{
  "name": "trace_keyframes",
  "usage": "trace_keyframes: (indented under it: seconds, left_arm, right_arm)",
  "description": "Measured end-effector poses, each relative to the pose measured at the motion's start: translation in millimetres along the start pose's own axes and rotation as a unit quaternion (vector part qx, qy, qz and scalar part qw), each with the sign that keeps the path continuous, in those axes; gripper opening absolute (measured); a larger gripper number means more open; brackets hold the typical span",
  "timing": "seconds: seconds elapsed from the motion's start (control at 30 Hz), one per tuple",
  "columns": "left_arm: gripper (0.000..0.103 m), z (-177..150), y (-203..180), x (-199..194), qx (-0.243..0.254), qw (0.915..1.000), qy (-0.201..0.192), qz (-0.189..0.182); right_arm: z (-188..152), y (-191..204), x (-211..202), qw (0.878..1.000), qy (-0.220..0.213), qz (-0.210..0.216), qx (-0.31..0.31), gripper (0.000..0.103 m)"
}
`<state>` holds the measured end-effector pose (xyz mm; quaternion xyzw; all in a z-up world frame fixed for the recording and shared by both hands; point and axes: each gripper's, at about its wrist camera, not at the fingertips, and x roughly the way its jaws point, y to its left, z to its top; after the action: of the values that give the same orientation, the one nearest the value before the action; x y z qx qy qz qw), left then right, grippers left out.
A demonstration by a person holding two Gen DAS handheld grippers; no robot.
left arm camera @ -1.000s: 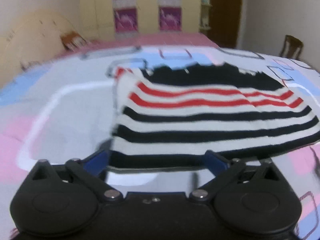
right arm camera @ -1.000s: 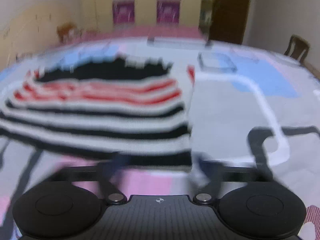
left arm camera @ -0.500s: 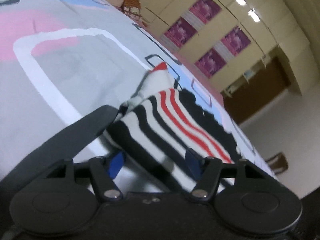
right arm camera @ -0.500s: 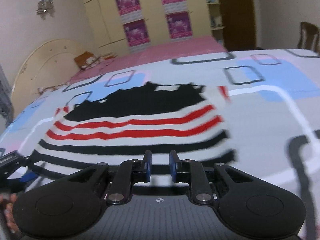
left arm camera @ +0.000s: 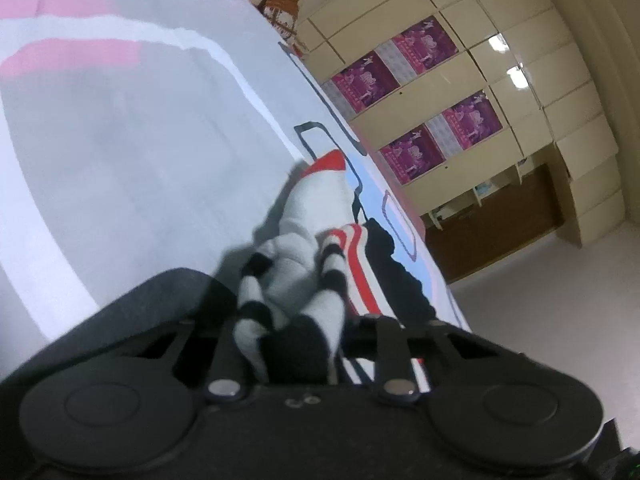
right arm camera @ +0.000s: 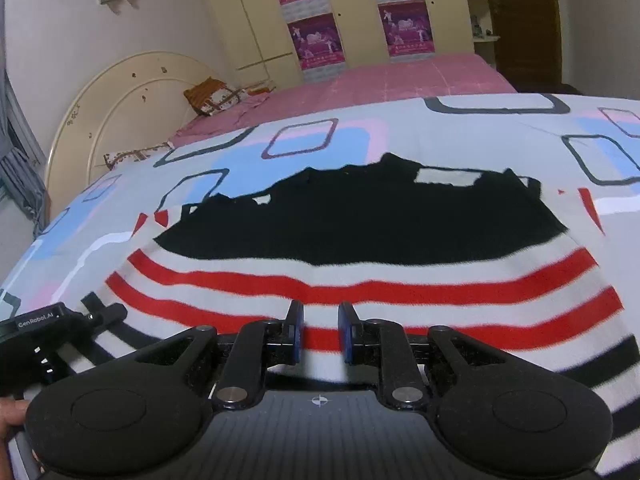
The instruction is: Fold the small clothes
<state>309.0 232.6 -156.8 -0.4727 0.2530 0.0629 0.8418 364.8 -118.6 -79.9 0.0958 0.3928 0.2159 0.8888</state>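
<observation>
While bunched, the striped garment [left arm camera: 304, 280] fills the left gripper [left arm camera: 300, 344].

Striped sweater [right arm camera: 360, 280] (black, white, red) flat on bedspread [right arm camera: 460, 136], 1 edge bunched.

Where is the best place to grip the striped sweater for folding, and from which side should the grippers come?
Grip the striped sweater at its near hem, coming low from the near edge of the bed cover. It lies flat, so only an edge gives a bite. The left gripper already pinches a bunched corner; the right gripper probably suits the hem further along.
</observation>
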Motion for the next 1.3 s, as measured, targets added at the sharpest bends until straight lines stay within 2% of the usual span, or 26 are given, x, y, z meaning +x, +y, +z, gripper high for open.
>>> trace_keyframes:
  seconds: [0.1,0.13,0.23,0.47,0.53,0.57,0.6,0.7,0.83,0.9,1.0,1.03,1.07,1.1,1.13,1.17,1.23,1.3]
  left_arm:
    - [0.02,0,0,-2,0.001,0.9999,-0.004,-0.011]
    - [0.019,0,-1,-6,-0.001,0.9998,-0.009,-0.018]
    - [0.019,1,-12,-12,0.018,0.9993,-0.018,-0.026]
    - [0.018,-3,-71,-21,0.089,0.9938,-0.023,-0.063]
    - [0.018,-10,-100,-21,0.127,0.9889,-0.014,-0.075]
    - [0.018,-16,-115,-21,0.145,0.9862,-0.01,-0.079]
    - [0.018,-22,-128,-20,0.16,0.9835,-0.005,-0.084]
    - [0.018,-47,-176,-12,0.207,0.9726,0.017,-0.104]
    - [0.018,-104,-239,13,0.285,0.9493,0.074,-0.111]
    - [0.018,-142,-262,31,0.331,0.9325,0.113,-0.091]
    - [0.022,-204,-275,70,0.387,0.9045,0.178,-0.022]
    - [0.034,-223,-275,82,0.404,0.8923,0.201,0.002]
    - [0.044,-240,-275,88,0.426,0.8806,0.206,0.023]
    - [0.054,-247,-278,84,0.438,0.8766,0.198,0.021]
    - [0.081,-249,-282,77,0.434,0.8759,0.21,0.003]
    - [0.087,-247,-284,66,0.424,0.8783,0.22,-0.02]
    - [0.078,-233,-288,48,0.42,0.8805,0.216,-0.037]
    - [0.071,-209,-285,26,0.414,0.8893,0.189,-0.047]
  right_arm:
    - [-4,4,9,1.0,0.005,-0.011,-0.024,0.02]
    - [-8,4,14,0.999,0.013,-0.016,-0.03,0.015]
    - [-17,10,14,0.997,-0.004,-0.03,-0.067,0.014]
    - [-28,15,15,0.992,-0.019,-0.04,-0.116,0.013]
    - [-22,9,13,0.995,-0.009,-0.025,-0.101,0.009]
    - [-18,1,10,0.996,-0.007,-0.018,-0.082,0.0]
    - [-13,-9,3,0.998,-0.008,-0.014,-0.056,0.0]
    - [-4,-52,-29,0.999,-0.033,-0.013,0.014,0.0]
    - [6,-116,-83,0.994,-0.072,-0.025,0.078,0.0]
    - [9,-152,-105,0.989,-0.08,-0.022,0.122,0.0]
    - [8,-201,-127,0.978,-0.078,0.005,0.196,0.0]
    - [8,-214,-131,0.973,-0.07,0.006,0.219,0.013]
    - [7,-226,-137,0.969,-0.065,0.002,0.237,0.055]
    - [8,-233,-144,0.968,-0.075,0.003,0.241,0.074]
    - [7,-237,-153,0.967,-0.094,0.006,0.235,0.081]
    - [8,-240,-160,0.969,-0.097,0.015,0.225,0.081]
    - [10,-244,-166,0.97,-0.084,0.043,0.224,0.081]
    - [12,-244,-164,0.965,-0.074,0.093,0.234,0.07]
